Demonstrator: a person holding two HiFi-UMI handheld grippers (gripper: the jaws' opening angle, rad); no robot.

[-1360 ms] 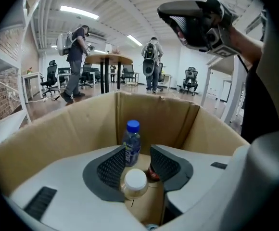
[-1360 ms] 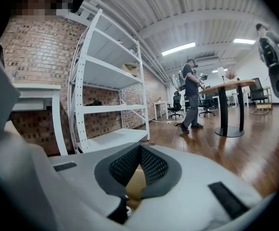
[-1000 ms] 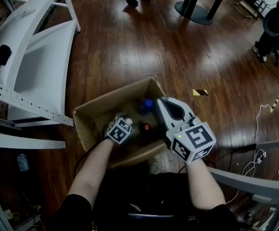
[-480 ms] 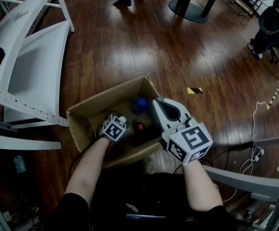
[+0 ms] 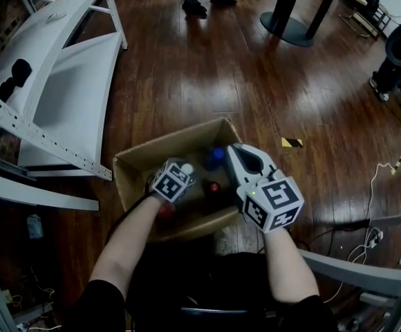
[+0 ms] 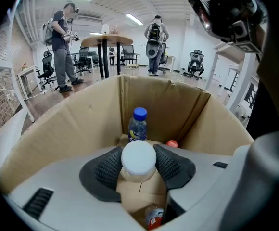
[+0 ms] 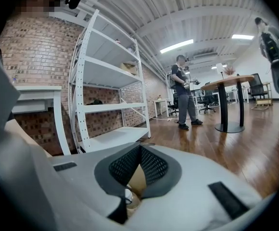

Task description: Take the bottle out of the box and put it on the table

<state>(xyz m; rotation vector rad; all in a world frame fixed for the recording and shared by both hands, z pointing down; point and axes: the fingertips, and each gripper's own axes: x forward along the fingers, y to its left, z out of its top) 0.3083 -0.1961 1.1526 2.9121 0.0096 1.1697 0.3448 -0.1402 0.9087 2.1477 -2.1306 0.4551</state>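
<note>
White-capped bottle (image 6: 138, 161) clamped between left gripper (image 6: 139, 150) jaws, just closing, inside cardboard box (image 6: 82, 114).

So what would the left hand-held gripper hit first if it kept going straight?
Probably the blue-capped bottle standing ahead in the cardboard box, though depth is unclear. The left hand-held gripper, whose jaws have just been closing, grips a white-capped bottle.

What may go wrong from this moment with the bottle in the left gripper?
The left gripper, whose jaws have just been closing, holds the white-capped bottle only near its cap, so it may slip or swing. The bottle could also catch on the cardboard box wall, or knock the blue-capped bottle standing behind it.
</note>
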